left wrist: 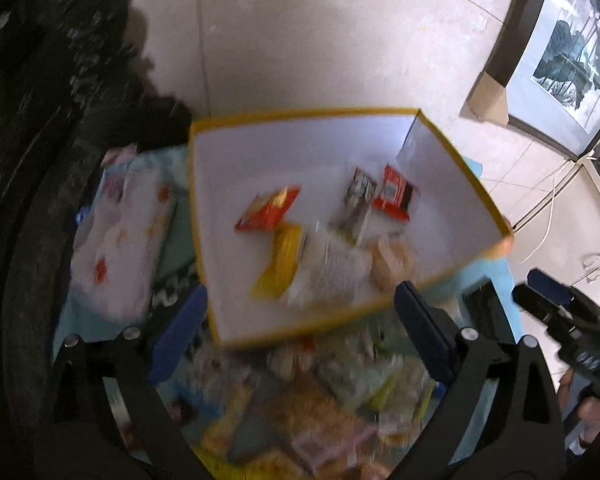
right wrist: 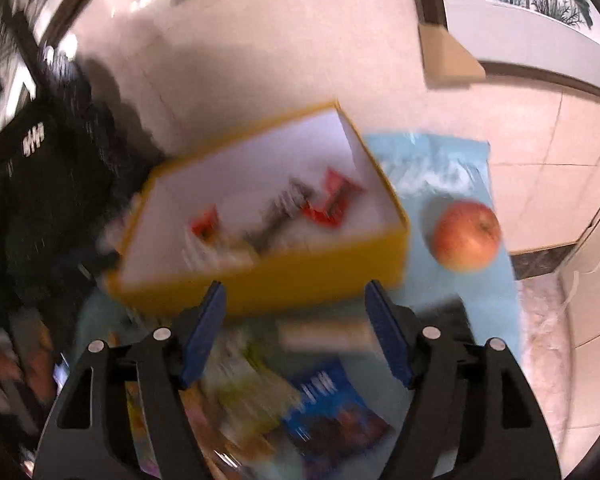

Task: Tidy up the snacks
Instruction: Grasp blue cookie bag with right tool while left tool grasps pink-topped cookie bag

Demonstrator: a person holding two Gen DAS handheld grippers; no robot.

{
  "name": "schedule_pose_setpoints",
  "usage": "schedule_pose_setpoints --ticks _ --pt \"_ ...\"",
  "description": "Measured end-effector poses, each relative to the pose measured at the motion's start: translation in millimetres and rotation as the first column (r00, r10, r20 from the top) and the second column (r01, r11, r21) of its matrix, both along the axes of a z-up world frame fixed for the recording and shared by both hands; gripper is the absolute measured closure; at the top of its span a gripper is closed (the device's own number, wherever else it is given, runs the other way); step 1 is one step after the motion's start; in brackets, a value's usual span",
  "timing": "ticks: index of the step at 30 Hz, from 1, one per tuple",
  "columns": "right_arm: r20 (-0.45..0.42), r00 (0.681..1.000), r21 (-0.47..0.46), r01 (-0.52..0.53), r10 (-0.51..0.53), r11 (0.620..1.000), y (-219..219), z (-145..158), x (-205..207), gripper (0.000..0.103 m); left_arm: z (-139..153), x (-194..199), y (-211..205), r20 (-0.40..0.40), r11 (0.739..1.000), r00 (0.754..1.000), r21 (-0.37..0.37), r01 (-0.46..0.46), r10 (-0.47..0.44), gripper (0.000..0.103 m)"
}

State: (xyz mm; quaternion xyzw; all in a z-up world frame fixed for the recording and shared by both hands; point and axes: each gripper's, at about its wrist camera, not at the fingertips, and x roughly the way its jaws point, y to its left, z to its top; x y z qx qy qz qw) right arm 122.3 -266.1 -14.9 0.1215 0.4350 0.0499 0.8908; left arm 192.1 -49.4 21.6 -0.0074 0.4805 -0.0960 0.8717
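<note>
A yellow box (left wrist: 204, 216) with a white inside stands on a light blue table; it also shows in the right wrist view (right wrist: 320, 276). Inside lie several snack packets: an orange-red one (left wrist: 266, 210), a yellow one (left wrist: 280, 262), a grey one (left wrist: 356, 200) and a red one (left wrist: 394, 196). A blurred pile of loose snack packets (left wrist: 300, 400) lies in front of the box, with a blue packet (right wrist: 332, 408) among them. My left gripper (left wrist: 300, 320) is open and empty over the pile. My right gripper (right wrist: 296, 320) is open and empty just before the box's front wall.
A red apple (right wrist: 466, 236) lies on the table right of the box. A white patterned bag (left wrist: 120, 240) lies left of the box. A dark-clothed person (left wrist: 40, 120) is at the left. Framed pictures (left wrist: 568, 60) lean against the wall beyond a tiled floor.
</note>
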Motion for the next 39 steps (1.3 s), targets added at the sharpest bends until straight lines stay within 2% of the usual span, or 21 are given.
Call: schedule_pose_setpoints --ticks 2,4,9,13,15,16,18,20,21,22,23,27,31,33,35,39 --pt "-0.043 0.999 -0.070 -0.024 0.021 0.997 1 -15 -15 0.031 -8 -19 8 -0.030 1.000 1.000 0.008 0.001 -0.001 0.007" --pt "-0.087 0.993 -0.119 -0.091 0.081 0.989 7 -34 -32 0.031 -18 -38 16 -0.060 1.000 0.998 0.018 0.000 0.001 0.007" --pt "-0.163 0.966 -0.235 -0.237 0.202 0.943 28 -65 -55 0.031 -43 -72 34 -0.137 0.999 0.991 0.046 -0.006 0.013 0.007" --pt "-0.198 0.950 -0.310 -0.295 0.242 0.904 40 -85 -54 0.029 -57 -90 47 -0.196 0.998 0.980 0.045 -0.034 0.042 0.007" --pt "-0.214 0.944 -0.318 -0.309 0.249 0.897 40 -97 -48 0.025 -60 -97 52 -0.204 0.998 0.978 0.049 -0.039 0.048 0.007" --pt "-0.223 0.942 -0.326 -0.316 0.252 0.891 41 -102 -45 0.019 -61 -99 53 -0.204 0.998 0.978 0.053 -0.039 0.049 0.007" --pt "-0.251 0.933 -0.331 -0.333 0.258 0.883 43 -112 -36 0.017 -62 -105 58 -0.206 0.998 0.977 0.058 -0.040 0.051 0.007" --pt "-0.254 0.932 -0.294 -0.330 0.260 0.897 41 -117 -30 0.021 -66 -109 64 -0.216 0.997 0.975 0.065 -0.041 0.054 0.007" --pt "-0.271 0.932 -0.247 -0.311 0.242 0.918 37 -119 -25 0.027 -68 -111 66 -0.222 0.997 0.973 0.071 -0.043 0.057 0.007" --pt "-0.290 0.930 -0.222 -0.296 0.227 0.929 34 -120 -22 0.041 -70 -113 68 -0.229 0.996 0.972 0.075 -0.044 0.060 0.007" --pt "-0.298 0.932 -0.210 -0.274 0.206 0.939 31 -119 -21 0.047 -74 -115 70 -0.239 0.996 0.969 0.078 -0.045 0.062 0.007" --pt "-0.291 0.949 -0.076 -0.152 0.124 0.985 10 -107 -29 0.049 -87 -125 77 -0.280 0.995 0.957 0.084 -0.049 0.071 0.007" --pt "-0.257 0.963 0.047 -0.073 0.083 0.996 -11 -87 -58 0.049 -90 -134 80 -0.294 0.997 0.954 0.065 -0.044 0.062 0.007" --pt "-0.245 0.966 0.077 -0.064 0.081 0.995 -17 -76 -72 0.049 -86 -132 77 -0.280 0.997 0.958 0.060 -0.043 0.058 0.007" --pt "-0.233 0.969 0.098 -0.059 0.080 0.993 -20 -67 -83 0.049 -82 -127 70 -0.268 0.999 0.962 0.023 -0.038 0.043 0.007" --pt "-0.223 0.971 0.120 -0.056 0.082 0.991 -14 -57 -102 0.049 -79 -108 41 -0.292 1.000 0.956 -0.016 -0.023 0.018 0.006"
